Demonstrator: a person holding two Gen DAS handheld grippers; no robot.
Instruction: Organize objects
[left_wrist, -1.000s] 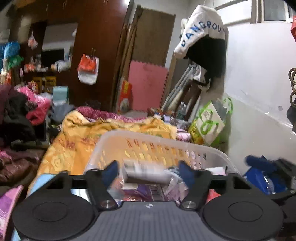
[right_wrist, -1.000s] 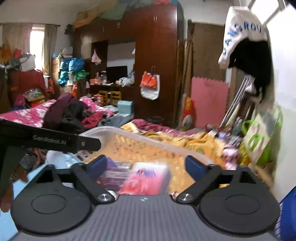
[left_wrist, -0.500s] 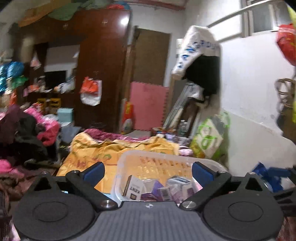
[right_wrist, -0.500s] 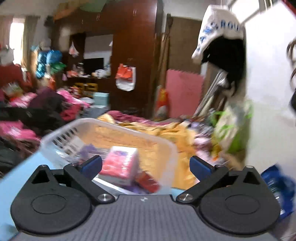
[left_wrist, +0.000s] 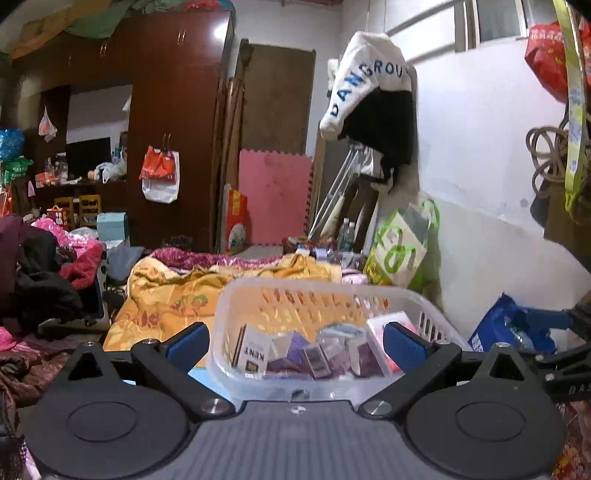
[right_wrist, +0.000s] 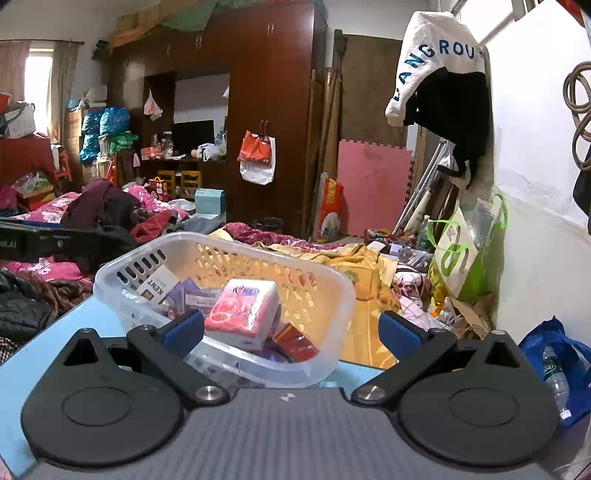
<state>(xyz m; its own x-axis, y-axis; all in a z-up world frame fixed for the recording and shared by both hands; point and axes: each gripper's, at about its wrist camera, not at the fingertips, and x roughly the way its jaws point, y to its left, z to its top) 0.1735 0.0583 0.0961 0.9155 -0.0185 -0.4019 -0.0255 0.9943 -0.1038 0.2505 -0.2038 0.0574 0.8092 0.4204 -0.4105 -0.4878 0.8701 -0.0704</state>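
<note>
A light blue table (right_wrist: 55, 339) carries a translucent plastic basket (right_wrist: 332, 291) near its far edge. Inside lie a pink tissue pack (right_wrist: 242, 314), a white KENT box (right_wrist: 155, 286) and small purple packets (left_wrist: 317, 356). Both left tongs (left_wrist: 295, 345) and right tongs (right_wrist: 291, 332) gape wide, holding nothing.
</note>
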